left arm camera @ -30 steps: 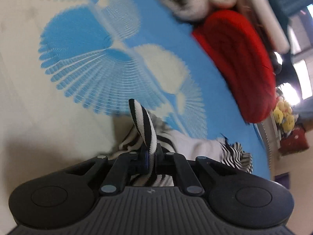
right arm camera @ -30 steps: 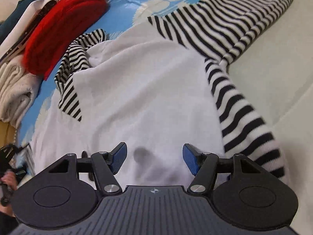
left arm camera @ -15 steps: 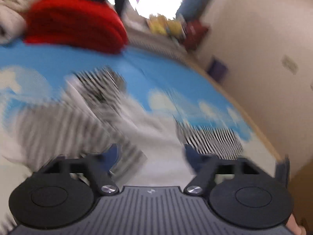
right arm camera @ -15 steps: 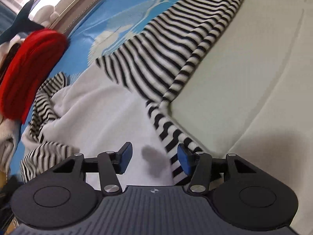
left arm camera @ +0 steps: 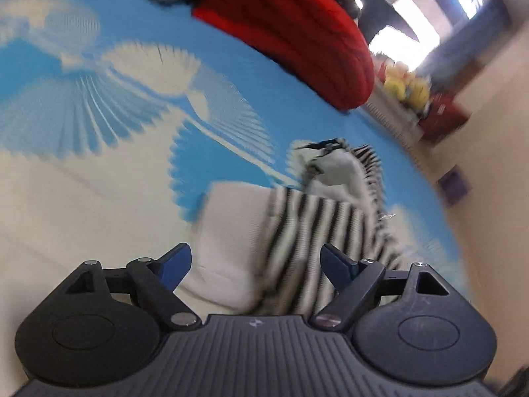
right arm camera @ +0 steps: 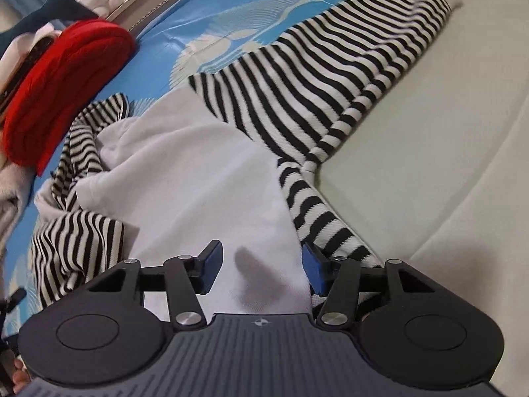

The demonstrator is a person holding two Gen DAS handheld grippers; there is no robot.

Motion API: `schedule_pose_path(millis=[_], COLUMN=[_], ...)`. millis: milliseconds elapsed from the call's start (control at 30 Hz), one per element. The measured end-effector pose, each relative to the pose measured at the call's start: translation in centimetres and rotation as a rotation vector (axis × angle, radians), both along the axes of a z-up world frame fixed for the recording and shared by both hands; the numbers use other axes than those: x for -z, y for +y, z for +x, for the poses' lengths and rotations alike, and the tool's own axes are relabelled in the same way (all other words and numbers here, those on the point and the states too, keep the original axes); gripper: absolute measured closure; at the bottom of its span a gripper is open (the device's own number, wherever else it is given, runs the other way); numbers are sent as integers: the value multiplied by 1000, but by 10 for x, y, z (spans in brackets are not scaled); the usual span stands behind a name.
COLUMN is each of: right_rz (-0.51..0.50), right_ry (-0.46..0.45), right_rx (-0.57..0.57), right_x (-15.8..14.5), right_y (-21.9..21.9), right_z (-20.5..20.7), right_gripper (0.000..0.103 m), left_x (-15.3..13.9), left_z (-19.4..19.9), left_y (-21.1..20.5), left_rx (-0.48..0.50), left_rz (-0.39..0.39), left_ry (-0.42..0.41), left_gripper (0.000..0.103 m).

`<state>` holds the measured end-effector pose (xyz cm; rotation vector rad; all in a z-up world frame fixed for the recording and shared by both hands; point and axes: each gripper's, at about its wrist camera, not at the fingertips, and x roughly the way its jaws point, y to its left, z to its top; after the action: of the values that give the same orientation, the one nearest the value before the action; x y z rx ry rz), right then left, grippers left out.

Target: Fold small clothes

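Striped-sleeved white top lies spread on the bed, body in the middle, long axis running from 6 toward 12 in the right wrist view. Striped sleeve stretches off toward 1 o'clock; its seam runs back down to the right gripper, fingers half spread and opening slightly, white hem between them but not pinched. Nearer hand for the hem, judging by this. In the left wrist view, left gripper hovers at the opposite side, fingers spread wide though closing a little, nothing gripped; folded sleeve lies at 12. Red folded blanket sits beyond at 1. A second ago those fingers pinched a striped cuff; now released, sleeve laid over the body.
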<state>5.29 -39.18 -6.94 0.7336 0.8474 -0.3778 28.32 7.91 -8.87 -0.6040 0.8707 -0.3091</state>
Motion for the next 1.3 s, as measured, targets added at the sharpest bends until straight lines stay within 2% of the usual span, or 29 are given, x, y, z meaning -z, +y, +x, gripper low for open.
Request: schedule_pose_path(millis=[33, 67, 100, 133, 167, 233, 300, 367, 433, 500, 533, 567, 600, 633, 767, 867, 933, 1000, 1167, 1300], right_rz=[-15, -30, -46, -63, -74, -89, -97, -107, -110, -102, -96, -91, -86, -81, -70, -74, -87, -97, -68, -55], right_ry=[4, 9, 14, 17, 20, 25, 29, 33, 31, 18, 13, 11, 8, 6, -3, -26, -50, -69, -101, -87], right_rx=[-7, -15, -23, -32, -37, -38, -40, -41, -41, -52, -58, -65, -73, -81, -93, -95, -96, -97, -134, -234], right_x=[0, -1, -1, -1, 0, 0, 0, 0, 0, -2, -2, -2, -3, -2, -3, -6, -11, -16, -25, -22], right_y=[3, 5, 7, 9, 10, 11, 12, 14, 15, 17, 18, 20, 21, 23, 27, 28, 26, 21, -1, -12], right_z=[1, 3, 4, 5, 6, 8, 9, 11, 11, 10, 10, 10, 10, 11, 13, 12, 8, 2, -33, -71], right_gripper=[47, 47, 47, 47, 47, 47, 47, 47, 47, 47, 47, 47, 47, 47, 47, 48, 48, 48, 43, 40], left_x=[3, 8, 7, 5, 0, -23, -43, -72, -103, -128, -135, -139, -141, -140, -118, -91, -77, -66, -41, -24], left_z=[0, 1, 4, 3, 1, -5, -2, 3, 5, 3, 0, -3, -5, -6, -16, -31, -50, -69, -130, -198], left_y=[-4, -8, -15, -21, -24, -27, -7, 36, 93, 151, 173, 191, 209, 218, 213, 186, 158, 129, 60, 38], left_rx=[1, 14, 30, 47, 53, 36, -14, -125, -329, -618, -721, -767, -778, -768, -736, -593, -492, -393, -89, 49], left_rz=[-53, -95, -125, -132, -103, 33, 95, 182, 344, 532, 578, 584, 564, 548, 505, 388, 346, 347, 429, 459], left_ry=[-5, -9, -10, -30, -63, -148, -186, -216, -254, -257, -251, -247, -216, -185, -127, -58, -21, 10, 106, 99], left_gripper=[46, 64, 101, 102, 102, 102, 102, 102, 102, 98, 88, 71, 32, 11, 9, 9, 9, 9, 9, 9])
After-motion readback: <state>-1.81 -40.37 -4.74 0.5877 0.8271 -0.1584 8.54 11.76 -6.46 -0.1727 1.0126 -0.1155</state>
